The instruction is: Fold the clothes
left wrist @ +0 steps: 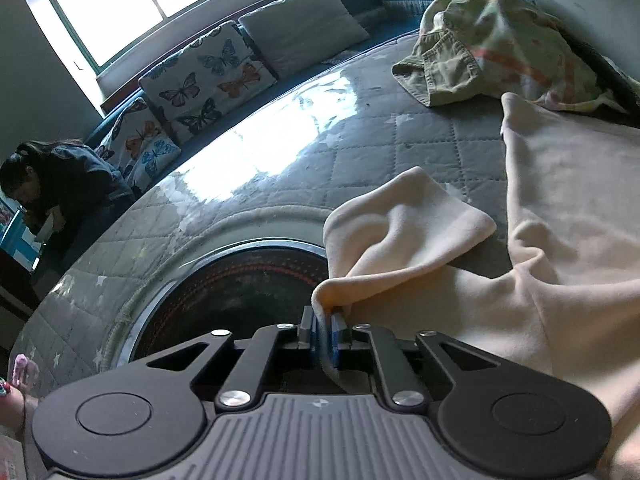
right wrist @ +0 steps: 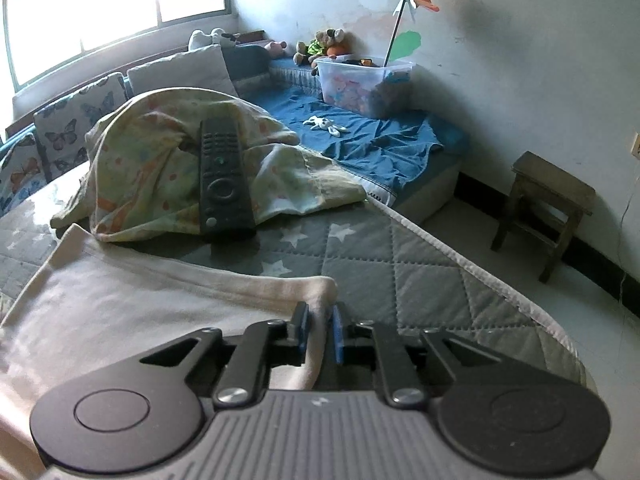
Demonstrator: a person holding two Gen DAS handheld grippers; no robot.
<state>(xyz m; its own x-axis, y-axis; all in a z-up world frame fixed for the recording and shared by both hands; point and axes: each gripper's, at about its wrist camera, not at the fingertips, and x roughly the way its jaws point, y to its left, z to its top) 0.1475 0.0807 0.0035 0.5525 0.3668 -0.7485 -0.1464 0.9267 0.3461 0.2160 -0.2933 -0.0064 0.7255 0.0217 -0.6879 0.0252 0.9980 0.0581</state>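
A cream garment lies spread on a grey quilted table cover. My left gripper is shut on a bunched corner of it at the near edge, with a flap folded up just beyond the fingers. In the right wrist view the same cream garment spreads to the left. My right gripper is shut on its near right corner, low over the cover.
A crumpled green patterned cloth lies further back; in the right wrist view a black remote rests on this cloth. Butterfly cushions, a seated person, a blue bed, a toy bin and a wooden stool surround the table.
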